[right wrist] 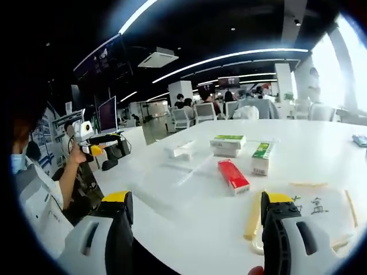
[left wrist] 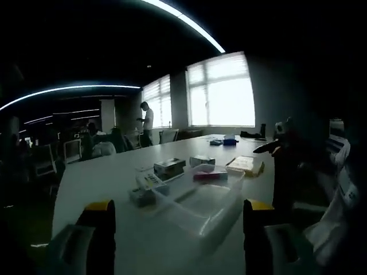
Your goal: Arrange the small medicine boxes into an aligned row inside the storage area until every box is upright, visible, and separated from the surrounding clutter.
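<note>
My left claw (left wrist: 179, 229) is spread wide, its yellow-tipped jaws standing apart with nothing between them, held above the near edge of the white desk (left wrist: 97, 183). Directly ahead of it lies a clear plastic tray (left wrist: 200, 200), long and shallow, set at an angle to the desk edge. A pink medicine box (left wrist: 210, 176) lies flat at the tray's far end. Just beside the tray's left wall, a white box with yellow marks (left wrist: 150, 183) rests on the desk. Beyond it are a dark-topped box (left wrist: 170, 167) and a grey box (left wrist: 202, 161), close together, outside the tray. A yellow flat packet (left wrist: 246, 165) lies to the right of the tray's far end. Further back I see a small blue item (left wrist: 229, 141); its kind cannot be determined. A person (left wrist: 147, 121) stands by the bright windows at the rear.

My right claw (right wrist: 195, 229) is likewise spread, holding nothing, over the desk (right wrist: 321, 149). In the right gripper view the red box (right wrist: 233, 175) lies flat, a green-and-white box (right wrist: 261, 158) stands upright just beside it, and a green-topped box (right wrist: 227, 144) lies flat behind. A white box (right wrist: 181, 150) sits to the left. The tray's clear walls are faint here. My other claw (right wrist: 94, 150) appears at left, held in my hand (right wrist: 77, 153).
</note>
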A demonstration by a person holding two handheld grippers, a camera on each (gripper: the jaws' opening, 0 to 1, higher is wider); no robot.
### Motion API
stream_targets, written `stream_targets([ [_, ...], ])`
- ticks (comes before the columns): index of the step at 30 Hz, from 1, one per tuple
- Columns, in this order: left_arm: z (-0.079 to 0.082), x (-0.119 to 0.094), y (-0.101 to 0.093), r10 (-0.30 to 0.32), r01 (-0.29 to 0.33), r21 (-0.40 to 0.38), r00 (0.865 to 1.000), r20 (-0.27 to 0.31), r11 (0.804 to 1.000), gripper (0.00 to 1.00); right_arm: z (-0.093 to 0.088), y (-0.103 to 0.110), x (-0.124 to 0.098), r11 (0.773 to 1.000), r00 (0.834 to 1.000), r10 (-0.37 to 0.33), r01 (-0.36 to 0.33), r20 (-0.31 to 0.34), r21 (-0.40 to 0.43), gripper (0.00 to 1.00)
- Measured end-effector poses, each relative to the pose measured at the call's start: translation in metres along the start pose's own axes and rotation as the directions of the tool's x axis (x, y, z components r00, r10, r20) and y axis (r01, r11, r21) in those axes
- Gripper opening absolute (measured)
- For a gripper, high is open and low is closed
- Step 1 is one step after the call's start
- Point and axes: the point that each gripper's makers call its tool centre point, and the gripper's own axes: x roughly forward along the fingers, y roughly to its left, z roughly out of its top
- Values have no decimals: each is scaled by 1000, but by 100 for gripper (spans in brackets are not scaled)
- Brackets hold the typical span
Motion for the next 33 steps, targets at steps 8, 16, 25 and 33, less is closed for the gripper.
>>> stream_targets([
  [8,-2,-16,-11,6,-6,15,1000,9,1000,91,-1,13,-6,1000,1000,-5,5,-6,-18,90],
  [16,9,-25,-16,-7,6,44,1000,19,999,92,0,19,-12,999,1000,-14,14,-4,-38,90],
  [25,2,3,-13,-26,27,39,999,-24,999,93,-2,6,-9,999,1000,-6,6,-3,-37,90],
  [33,7,28,-5,-31,33,31,998,-62,999,93,2,-22,0,996,998,-42,44,36,-74,91],
])
